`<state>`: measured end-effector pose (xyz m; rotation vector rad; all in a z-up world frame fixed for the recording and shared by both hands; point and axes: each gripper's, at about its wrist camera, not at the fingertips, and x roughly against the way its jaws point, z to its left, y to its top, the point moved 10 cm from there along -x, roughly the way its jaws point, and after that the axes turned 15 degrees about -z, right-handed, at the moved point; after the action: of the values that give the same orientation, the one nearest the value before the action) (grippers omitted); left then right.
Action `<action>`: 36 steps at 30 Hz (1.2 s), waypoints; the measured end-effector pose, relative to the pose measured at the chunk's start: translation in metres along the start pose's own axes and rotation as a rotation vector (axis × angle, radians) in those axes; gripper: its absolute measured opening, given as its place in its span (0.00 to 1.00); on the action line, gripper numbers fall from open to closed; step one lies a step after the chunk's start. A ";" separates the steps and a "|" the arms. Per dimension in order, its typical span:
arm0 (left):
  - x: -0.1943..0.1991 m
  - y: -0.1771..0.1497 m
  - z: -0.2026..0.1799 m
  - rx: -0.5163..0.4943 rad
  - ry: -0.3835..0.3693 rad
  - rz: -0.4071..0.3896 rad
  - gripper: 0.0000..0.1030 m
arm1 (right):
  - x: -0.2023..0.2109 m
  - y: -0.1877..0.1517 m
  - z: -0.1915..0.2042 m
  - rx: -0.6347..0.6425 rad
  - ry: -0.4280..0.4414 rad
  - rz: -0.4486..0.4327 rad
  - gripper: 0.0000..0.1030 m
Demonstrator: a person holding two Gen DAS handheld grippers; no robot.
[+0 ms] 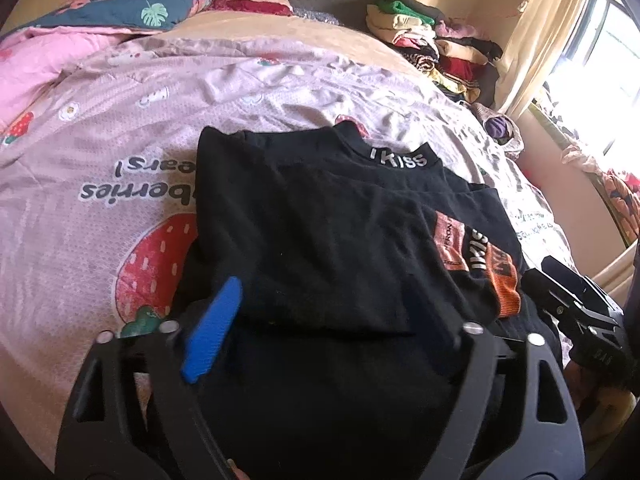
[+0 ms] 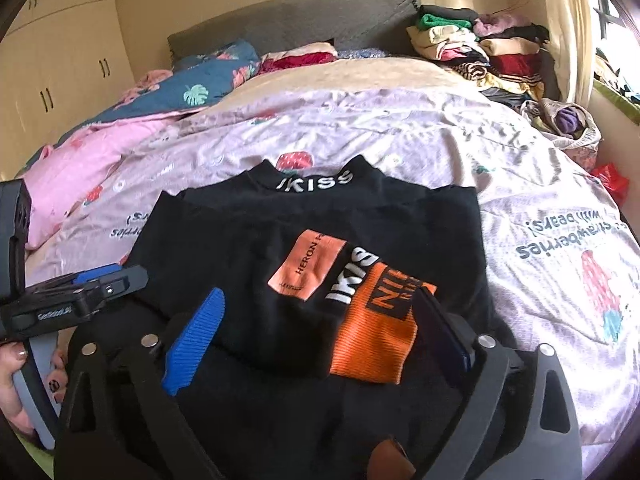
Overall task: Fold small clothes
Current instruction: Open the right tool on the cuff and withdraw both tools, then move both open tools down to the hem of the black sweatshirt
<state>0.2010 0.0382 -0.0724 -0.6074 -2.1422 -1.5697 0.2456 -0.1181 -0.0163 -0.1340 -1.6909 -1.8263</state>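
1. On the strawberry-print bedspread (image 1: 120, 152), the black top (image 1: 320, 216) lies flat, collar lettering toward the headboard, both sides apparently already folded in, the orange patches (image 2: 372, 320) facing up on the flap nearest me.
2. My left gripper (image 1: 320, 312) hangs over the top's near hem, jaws spread wide, one blue pad (image 1: 212, 332) at the cloth's left edge; I cannot see fabric pinched between them.
3. My right gripper (image 2: 320, 340) sits likewise, jaws wide apart and straddling the orange-patched flap, gripping nothing I can make out.
4. I judge the lengthwise fold is next: both tongs should close on the near hem's corners and carry it toward the collar.
5. The hem corners lie beneath the gripper frames, so I cannot tell exactly where they are.
6. Open bedspread lies beyond the collar and to either side; the stacked clothes (image 2: 480, 48) by the window stand well apart.
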 end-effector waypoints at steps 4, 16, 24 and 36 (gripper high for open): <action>0.009 0.008 -0.004 -0.022 0.009 -0.022 0.91 | 0.007 0.005 -0.002 -0.011 -0.006 -0.018 0.94; 0.035 0.014 -0.006 -0.038 0.012 -0.048 0.91 | 0.029 0.008 0.002 -0.005 -0.010 -0.035 0.95; 0.053 0.013 -0.005 -0.054 0.005 -0.061 0.91 | 0.051 0.011 0.007 0.001 0.000 -0.060 0.95; 0.076 0.006 0.006 -0.051 0.010 -0.066 0.91 | 0.082 0.004 0.014 0.023 0.012 -0.061 0.95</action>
<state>0.1416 0.0535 -0.0268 -0.5492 -2.1416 -1.6628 0.1777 -0.1359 0.0285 -0.0624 -1.7247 -1.8474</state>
